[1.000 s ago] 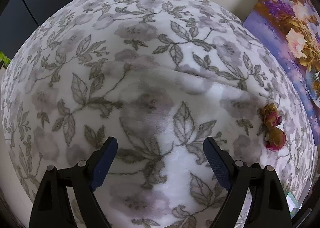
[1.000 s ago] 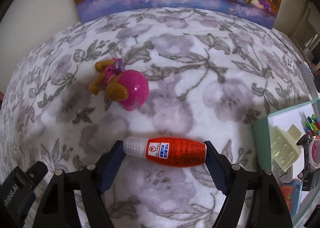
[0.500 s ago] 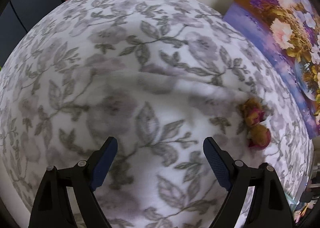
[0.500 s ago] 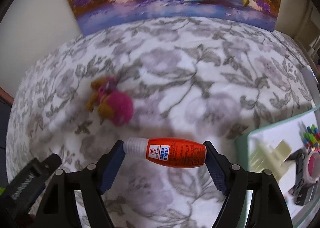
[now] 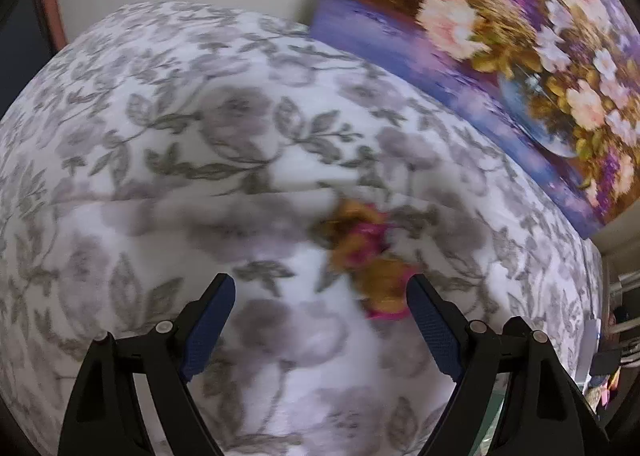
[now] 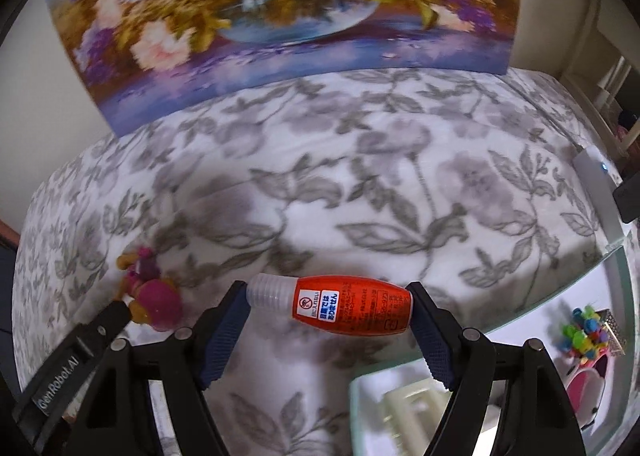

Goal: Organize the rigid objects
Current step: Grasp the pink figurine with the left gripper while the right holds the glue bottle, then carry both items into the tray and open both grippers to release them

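1. Through my left wrist camera the pink-and-tan toy figure has shifted: a second ago it sat at the far right edge of the picture, and now it lies near the middle, just ahead of the right-hand fingertip. It is blurred, so I cannot make out its pose.
2. My left gripper stands wide, with nothing between its blue pads; only the floral blanket shows in the gap. The toy is ahead of the fingertips and a little right of the gap, not touching either pad as far as I can tell.
3. The flower painting fills much more of the upper right of this view than it did before.
4. Through my right wrist camera, the right gripper is clamped on the orange bottle, as it was a second ago: the bottle lies crosswise, its clear cap against the left pad and its base against the right pad.
5. The toy, which earlier sat left of centre above the bottle, is now low at the left edge, with the tip of my left gripper just beside it.
6. The pale green tray, earlier only at the right edge, now reaches under the right finger, with a cream plastic piece and coloured bits inside. The bottle hangs over the blanket just beside the tray's near rim.
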A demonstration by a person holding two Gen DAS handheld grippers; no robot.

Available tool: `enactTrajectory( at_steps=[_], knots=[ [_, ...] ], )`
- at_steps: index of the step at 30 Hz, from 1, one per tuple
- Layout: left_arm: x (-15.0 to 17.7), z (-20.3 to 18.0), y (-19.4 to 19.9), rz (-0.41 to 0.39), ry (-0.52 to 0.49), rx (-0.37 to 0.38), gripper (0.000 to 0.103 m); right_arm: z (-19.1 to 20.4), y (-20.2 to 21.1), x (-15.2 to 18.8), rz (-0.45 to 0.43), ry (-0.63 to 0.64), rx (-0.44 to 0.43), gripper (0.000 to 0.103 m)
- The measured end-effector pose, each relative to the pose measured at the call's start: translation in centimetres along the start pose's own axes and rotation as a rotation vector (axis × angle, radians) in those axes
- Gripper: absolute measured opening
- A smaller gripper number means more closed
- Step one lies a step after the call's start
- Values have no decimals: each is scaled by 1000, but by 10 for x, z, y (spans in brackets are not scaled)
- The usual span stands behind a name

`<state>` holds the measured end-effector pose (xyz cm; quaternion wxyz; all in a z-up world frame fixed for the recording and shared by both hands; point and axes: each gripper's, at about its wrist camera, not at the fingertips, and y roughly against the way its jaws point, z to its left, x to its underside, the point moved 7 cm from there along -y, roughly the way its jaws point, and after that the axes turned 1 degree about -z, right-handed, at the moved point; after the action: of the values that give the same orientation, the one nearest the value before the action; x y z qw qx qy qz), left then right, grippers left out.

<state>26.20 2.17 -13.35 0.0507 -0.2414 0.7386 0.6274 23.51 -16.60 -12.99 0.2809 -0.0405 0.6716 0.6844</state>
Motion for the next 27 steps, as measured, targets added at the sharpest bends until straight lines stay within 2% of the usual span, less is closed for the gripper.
enactTrajectory(
  at_steps=[3,8,10,14,15,20,27],
  knots=[
    [0,-9,-5,2,-14,8,88,-12,-3,-4,-1,-6,11,81],
    [-1,-15,-22,22,-22,-27,87,-24,-4,-8,-4,-12,19,81],
    [-1,-19,-28,27,-13,-6,73,-26,-5,-9,-1,-12,17,81],
    [0,-27,-29,17,-40,-14,56,-27,-8,-7,10,-11,11,81],
    [0,-28,-28,14,-41,-8,43,-27,-9,-7,13,-11,8,81],
    [5,-28,-19,1,-50,-22,41,-28,-4,-5,13,-10,4,81],
    [24,-26,20,-17,-38,0,41,-35,18,8,17,-7,-12,81]
  ],
)
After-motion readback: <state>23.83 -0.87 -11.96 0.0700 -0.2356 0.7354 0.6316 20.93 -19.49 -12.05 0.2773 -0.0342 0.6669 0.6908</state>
